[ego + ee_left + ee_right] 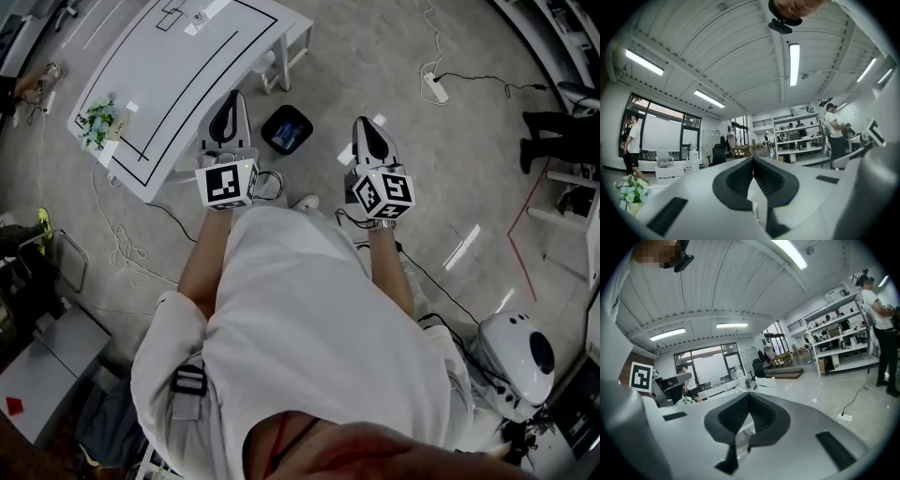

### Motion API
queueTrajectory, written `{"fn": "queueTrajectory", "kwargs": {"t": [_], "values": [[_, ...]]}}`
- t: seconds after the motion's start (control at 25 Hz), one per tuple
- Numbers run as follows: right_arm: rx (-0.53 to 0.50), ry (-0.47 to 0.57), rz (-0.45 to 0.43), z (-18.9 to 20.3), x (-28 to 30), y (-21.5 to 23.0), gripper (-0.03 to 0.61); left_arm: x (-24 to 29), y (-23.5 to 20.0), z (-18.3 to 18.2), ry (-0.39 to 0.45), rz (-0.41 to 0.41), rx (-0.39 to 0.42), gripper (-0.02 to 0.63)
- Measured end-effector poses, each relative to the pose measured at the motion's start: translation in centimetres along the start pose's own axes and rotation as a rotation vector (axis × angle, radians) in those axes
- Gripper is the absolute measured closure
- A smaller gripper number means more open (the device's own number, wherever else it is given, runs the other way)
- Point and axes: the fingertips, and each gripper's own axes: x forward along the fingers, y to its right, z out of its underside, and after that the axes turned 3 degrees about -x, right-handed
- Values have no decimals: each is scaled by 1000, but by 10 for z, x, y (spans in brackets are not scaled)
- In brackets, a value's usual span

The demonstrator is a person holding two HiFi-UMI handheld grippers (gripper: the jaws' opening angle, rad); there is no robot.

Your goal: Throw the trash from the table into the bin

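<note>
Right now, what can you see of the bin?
The bin is small and dark, with a rounded-square rim, and looks like plastic. It stands upright and open on the grey floor, just off one end of the white table. Something bluish lies inside; what it is I cannot tell. Nothing else touches it.

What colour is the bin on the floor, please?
Black; the bin shows best in the head view.

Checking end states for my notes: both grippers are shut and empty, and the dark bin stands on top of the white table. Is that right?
Not quite. The head view shows the dark bin standing on the floor beside the white table, not on top of it. The rest holds: the left gripper and right gripper are both shut and empty.
</note>
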Motion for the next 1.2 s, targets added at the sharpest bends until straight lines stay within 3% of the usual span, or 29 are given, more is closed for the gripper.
{"fn": "queueTrajectory", "kwargs": {"t": [0.28,0.52,0.88,1.2], "values": [[-16,-29,-2,6,11,-3,569,8,-25,23,-41,-45,-21,607],[-22,-57,46,11,40,-4,569,40,-61,36,-41,-47,-41,607],[-28,-100,118,-1,127,-31,569,126,-159,74,-78,-30,-111,606],[-28,-145,212,2,175,-43,569,214,-241,145,-194,-29,-82,605]]}}
